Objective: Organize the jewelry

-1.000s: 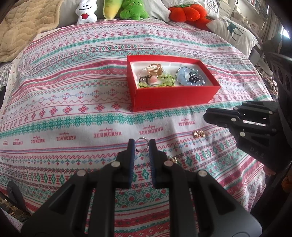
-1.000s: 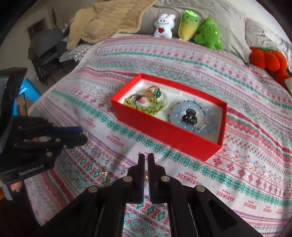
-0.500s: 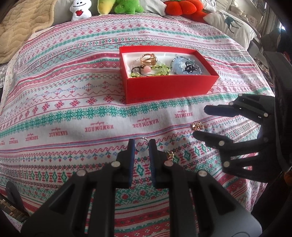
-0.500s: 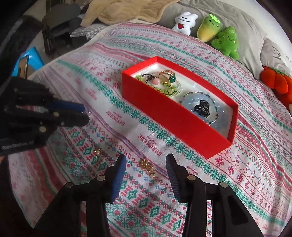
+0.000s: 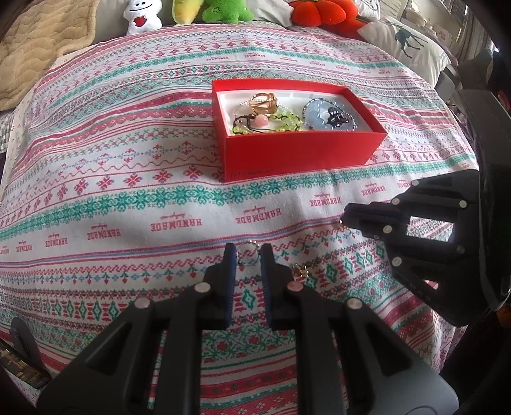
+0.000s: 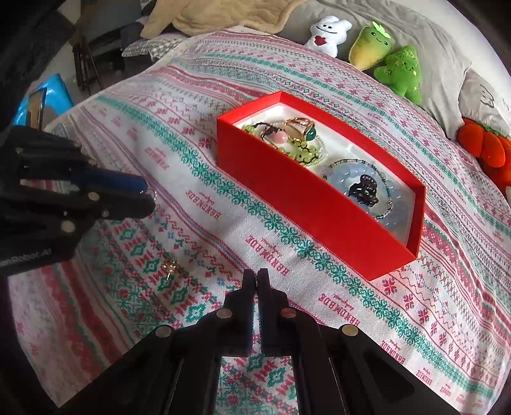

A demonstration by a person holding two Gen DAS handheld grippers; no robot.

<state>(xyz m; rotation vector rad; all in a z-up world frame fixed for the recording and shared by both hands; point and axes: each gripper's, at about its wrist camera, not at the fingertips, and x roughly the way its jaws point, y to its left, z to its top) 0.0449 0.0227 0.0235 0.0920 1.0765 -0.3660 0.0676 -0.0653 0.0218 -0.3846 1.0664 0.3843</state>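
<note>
A red box (image 5: pixel 306 159) on the patterned bedspread holds a gold ring (image 5: pixel 263 102), green beads (image 5: pixel 284 121) and a blue bracelet (image 5: pixel 325 116); it also shows in the right wrist view (image 6: pixel 306 204). My left gripper (image 5: pixel 249 255) is narrowly open around a small silver ring (image 5: pixel 250 252) lying on the cloth. A gold earring (image 5: pixel 299 270) lies just right of it, seen also in the right wrist view (image 6: pixel 169 265). My right gripper (image 6: pixel 256 276) is shut; a gold piece (image 5: pixel 341 222) shows at its tip in the left wrist view.
Plush toys (image 6: pixel 396 68) and an orange plush (image 5: pixel 314 12) line the far edge by the pillows. A beige blanket (image 5: pixel 35 48) lies at the far left. A blue chair (image 6: pixel 41 102) stands beside the bed.
My right gripper was open around the gold piece half a second ago and has shut on it. My left gripper has stayed over the silver ring.
</note>
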